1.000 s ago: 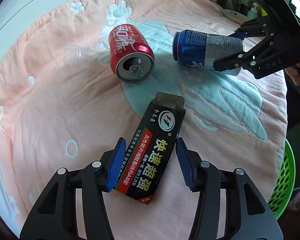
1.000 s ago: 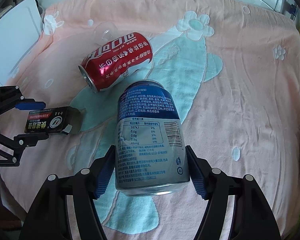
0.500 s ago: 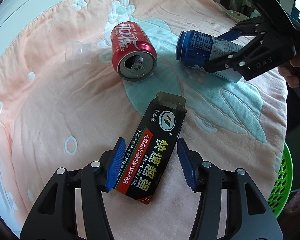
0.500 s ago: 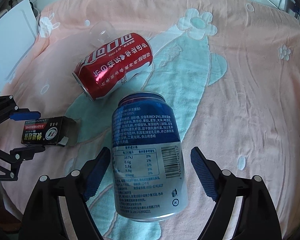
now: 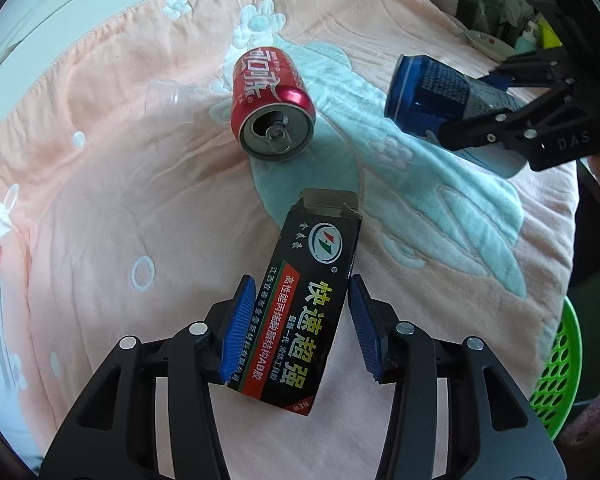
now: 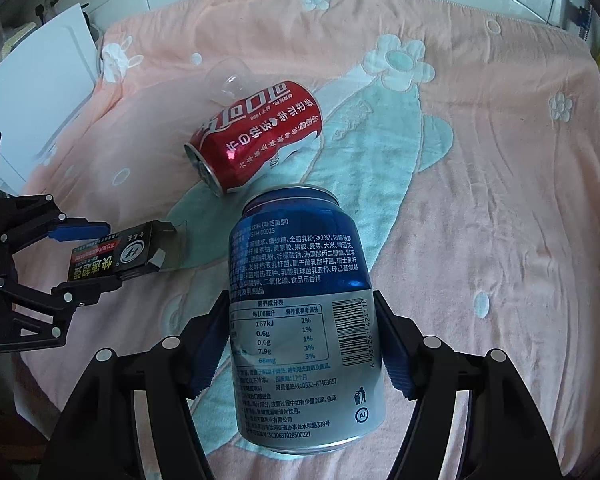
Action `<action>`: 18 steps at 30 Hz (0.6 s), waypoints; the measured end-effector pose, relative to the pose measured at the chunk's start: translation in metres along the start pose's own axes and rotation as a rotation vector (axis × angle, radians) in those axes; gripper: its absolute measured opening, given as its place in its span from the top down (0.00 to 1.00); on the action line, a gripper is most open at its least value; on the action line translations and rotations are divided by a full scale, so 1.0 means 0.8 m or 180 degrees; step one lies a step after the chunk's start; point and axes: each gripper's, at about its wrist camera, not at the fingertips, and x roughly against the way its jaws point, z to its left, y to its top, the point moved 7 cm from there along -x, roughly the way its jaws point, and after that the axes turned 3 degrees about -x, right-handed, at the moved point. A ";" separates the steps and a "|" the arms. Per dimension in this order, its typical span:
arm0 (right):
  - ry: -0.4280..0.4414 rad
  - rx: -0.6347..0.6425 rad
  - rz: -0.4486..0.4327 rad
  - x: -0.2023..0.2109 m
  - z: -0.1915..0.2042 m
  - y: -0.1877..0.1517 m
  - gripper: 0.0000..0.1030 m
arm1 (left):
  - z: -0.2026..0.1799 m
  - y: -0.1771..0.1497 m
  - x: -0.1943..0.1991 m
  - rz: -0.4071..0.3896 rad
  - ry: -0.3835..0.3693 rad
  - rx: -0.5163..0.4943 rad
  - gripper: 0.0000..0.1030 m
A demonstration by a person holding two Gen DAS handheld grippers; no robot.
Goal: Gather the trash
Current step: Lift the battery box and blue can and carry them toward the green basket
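A black glue box (image 5: 304,312) lies between the pads of my left gripper (image 5: 300,324), which is shut on it just above the pink blanket (image 5: 100,220). My right gripper (image 6: 300,344) is shut on a blue and white can (image 6: 300,312) and holds it lifted; the can also shows in the left wrist view (image 5: 440,100). A red cola can (image 5: 272,112) lies on its side on the blanket, also in the right wrist view (image 6: 260,140). The box and left gripper show at the left of the right wrist view (image 6: 116,256).
A small clear plastic cup (image 5: 168,96) lies behind the red can, also in the right wrist view (image 6: 228,80). A green perforated basket (image 5: 560,380) stands beside the bed at the right. A white board (image 6: 32,108) lies off the blanket's left edge.
My right gripper opened wider half a second ago, then closed on the blue can and lifted it. My left gripper closed onto the glue box.
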 end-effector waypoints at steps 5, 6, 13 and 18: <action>0.0059 0.0008 -0.0096 0.030 0.002 -0.024 0.37 | -0.019 -0.011 0.017 0.0041 -0.0076 0.0233 0.87; 0.0069 0.0013 -0.0110 0.035 0.004 -0.030 0.37 | -0.024 -0.016 0.019 0.0052 -0.0019 0.0218 0.87; 0.0087 0.0064 -0.0151 0.058 0.011 -0.051 0.37 | -0.021 -0.021 0.026 0.0053 0.0135 0.0343 0.42; 0.0098 0.0101 -0.0152 0.065 0.016 -0.053 0.37 | -0.010 -0.011 0.014 0.0093 0.0082 0.0308 0.41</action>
